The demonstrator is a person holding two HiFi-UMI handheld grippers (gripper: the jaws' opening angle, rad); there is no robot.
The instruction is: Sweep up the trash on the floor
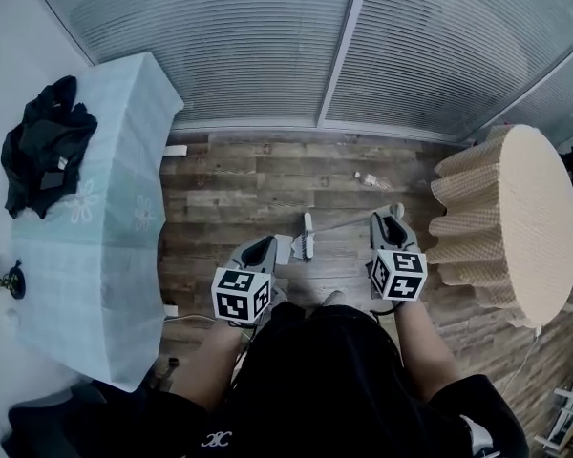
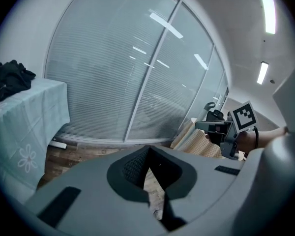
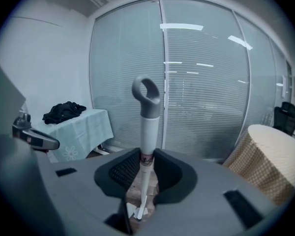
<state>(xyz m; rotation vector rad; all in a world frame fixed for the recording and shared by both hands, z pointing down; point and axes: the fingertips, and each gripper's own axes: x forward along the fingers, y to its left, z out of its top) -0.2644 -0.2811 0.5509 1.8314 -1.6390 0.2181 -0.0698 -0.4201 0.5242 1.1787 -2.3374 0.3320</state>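
— Well, what do our right fingers have?

— We see the right gripper (image 3: 147, 157) clenched on the white shaft of the broom (image 3: 148, 127). In its own view the shaft rises straight out of the jaws at mid-frame and ends in a grey loop above.

— And the bristle end?

— In the head view the brush head (image 1: 307, 237) sits on the wooden floor (image 1: 248, 194) just right of centre, between our two grippers. The thin shaft slants from it up to the right gripper.

— How does our left side stand?

— The left gripper (image 2: 148, 154) has its jaws pressed together at the tips, with nothing that we can see between them. Only floorboards show through the slit lower down. In the head view a small white piece (image 1: 284, 249) lies just beside its tip, and we cannot tell what it is.

— Where is the trash?

— The trash (image 1: 368, 179), a small pale crumpled scrap, lies on the boards right of centre. It is apart from the brush head, up and to the right of it, and near the foot of the blinds (image 1: 248, 46).

— What stands around us?

— We have a table (image 1: 105, 160) under a pale blue cloth along the left side, with a black garment (image 1: 46, 146) heaped on it at upper left. A ribbed beige round stand (image 1: 516, 218) fills the right edge.
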